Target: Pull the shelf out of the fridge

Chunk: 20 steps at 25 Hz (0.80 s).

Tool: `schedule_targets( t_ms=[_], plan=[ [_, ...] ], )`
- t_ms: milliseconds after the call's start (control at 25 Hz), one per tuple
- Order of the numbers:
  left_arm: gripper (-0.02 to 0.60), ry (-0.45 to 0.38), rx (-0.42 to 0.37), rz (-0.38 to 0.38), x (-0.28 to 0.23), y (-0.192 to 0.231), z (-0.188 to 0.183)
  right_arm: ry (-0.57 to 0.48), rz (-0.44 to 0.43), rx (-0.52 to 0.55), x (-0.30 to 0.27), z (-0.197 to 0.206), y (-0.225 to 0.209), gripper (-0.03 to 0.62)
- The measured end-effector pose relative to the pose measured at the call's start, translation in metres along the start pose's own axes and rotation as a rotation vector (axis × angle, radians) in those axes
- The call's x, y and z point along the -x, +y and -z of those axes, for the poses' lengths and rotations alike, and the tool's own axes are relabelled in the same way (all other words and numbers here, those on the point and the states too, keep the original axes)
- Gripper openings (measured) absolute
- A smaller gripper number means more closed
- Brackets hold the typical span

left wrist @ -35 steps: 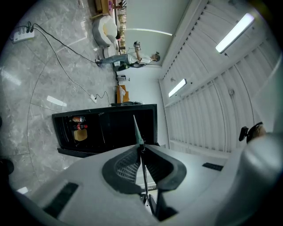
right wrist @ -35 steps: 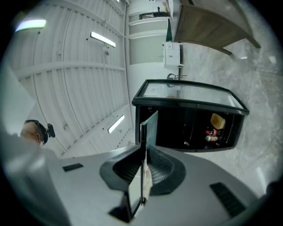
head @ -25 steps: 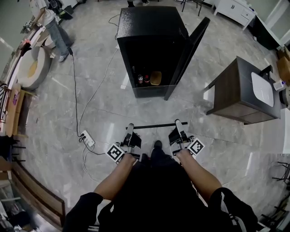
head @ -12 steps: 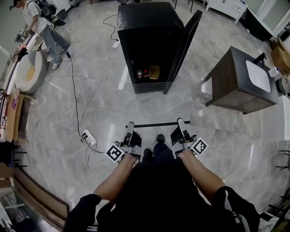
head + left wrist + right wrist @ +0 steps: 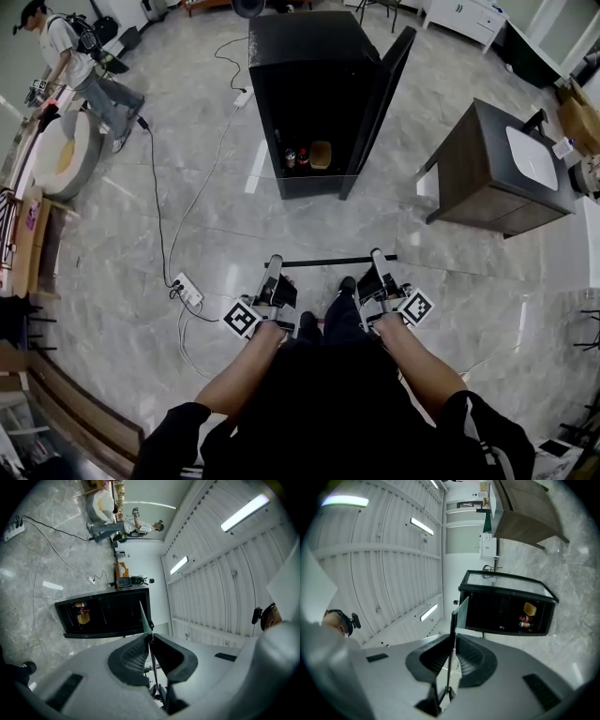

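Shelf point(image 5: 328, 262) out of fridge point(image 5: 300, 56) at 12, L gripper point(image 5: 273, 263) & R gripper point(image 5: 377, 255) fingers pinching its prob. glass edge; next: set it down level.

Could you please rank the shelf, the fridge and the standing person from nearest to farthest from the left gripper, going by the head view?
1. The shelf, clamped in the left gripper itself.
2. The fridge, straight ahead, door open.
3. The person, far upper left.

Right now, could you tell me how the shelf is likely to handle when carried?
The shelf is probably stiff: it spans straight between the left gripper and right gripper without sag. It looks like clear glass, so likely fragile and slippery.
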<state>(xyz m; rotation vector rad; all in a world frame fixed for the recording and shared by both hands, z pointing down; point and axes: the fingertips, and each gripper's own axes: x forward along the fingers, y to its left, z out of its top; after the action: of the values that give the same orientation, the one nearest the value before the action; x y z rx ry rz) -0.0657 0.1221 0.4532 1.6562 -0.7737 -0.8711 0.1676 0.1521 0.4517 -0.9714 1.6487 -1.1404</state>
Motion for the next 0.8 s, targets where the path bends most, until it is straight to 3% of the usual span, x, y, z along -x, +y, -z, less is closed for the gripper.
schedule_targets(
  t_ms=[800],
  plan=[
    [0.037,-0.004,-0.012,0.017,-0.0036,-0.0044,-0.0012,0.026,-0.019,0.032,-0.003,-0.0027,0.0058,0.043]
  ],
)
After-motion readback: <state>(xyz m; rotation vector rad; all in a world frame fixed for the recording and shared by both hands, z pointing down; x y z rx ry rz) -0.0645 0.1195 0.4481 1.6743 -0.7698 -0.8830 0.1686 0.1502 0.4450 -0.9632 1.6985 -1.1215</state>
